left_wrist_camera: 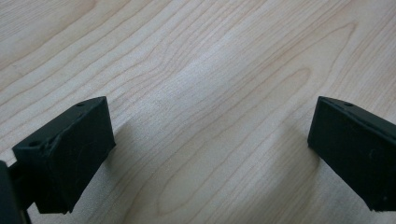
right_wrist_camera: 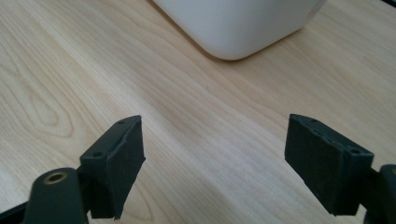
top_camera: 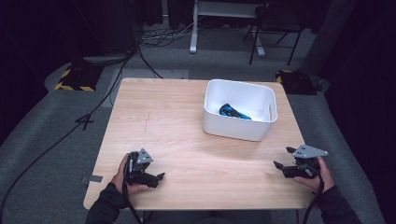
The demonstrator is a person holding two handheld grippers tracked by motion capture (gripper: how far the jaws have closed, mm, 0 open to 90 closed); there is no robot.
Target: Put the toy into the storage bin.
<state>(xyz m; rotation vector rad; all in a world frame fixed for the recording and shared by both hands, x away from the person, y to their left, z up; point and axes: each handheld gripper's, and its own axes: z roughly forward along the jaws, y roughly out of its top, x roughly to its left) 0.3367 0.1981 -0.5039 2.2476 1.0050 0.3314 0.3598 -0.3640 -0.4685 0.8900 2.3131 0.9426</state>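
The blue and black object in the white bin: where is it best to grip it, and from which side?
Probably from straight above: the white bin has tall walls all around, so no side approach is free. The blue and black object lies flat and elongated on the bottom; closing the open right tongs across its narrow middle seems safest.

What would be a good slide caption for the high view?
Both grippers, left and right, rest open near the table's front edge; a blue-black item lies in the white bin.
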